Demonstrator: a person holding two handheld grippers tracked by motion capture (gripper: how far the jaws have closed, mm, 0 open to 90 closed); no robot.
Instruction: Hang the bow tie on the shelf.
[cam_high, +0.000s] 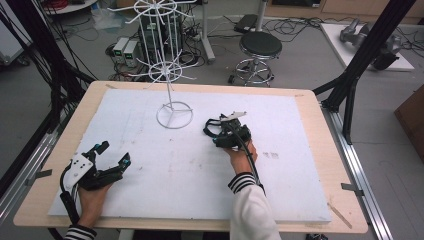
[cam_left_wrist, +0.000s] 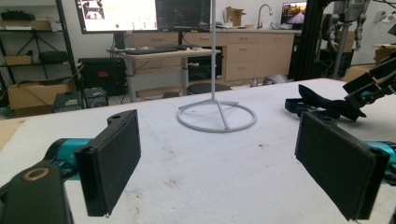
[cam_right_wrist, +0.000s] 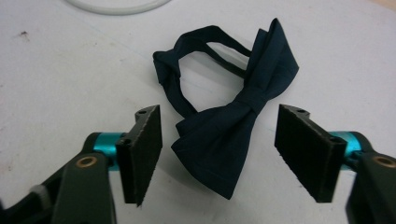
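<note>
The right tongs (cam_right_wrist: 218, 154) hover released, jaws straddling the bow tie (cam_right_wrist: 233, 135) lying flat on the surface (cam_high: 300, 195) near the rack (cam_high: 172, 65), likely to grip it, while the left tongs (cam_high: 112, 156) wait released and empty.

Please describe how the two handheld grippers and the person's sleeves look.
Both grippers, left gripper and right gripper, are black with teal joints, flat black foam-like pads, brass-coloured pivots and a black cable. Each carries a light grey plate. The sleeves are white with black-striped cuffs.
</note>
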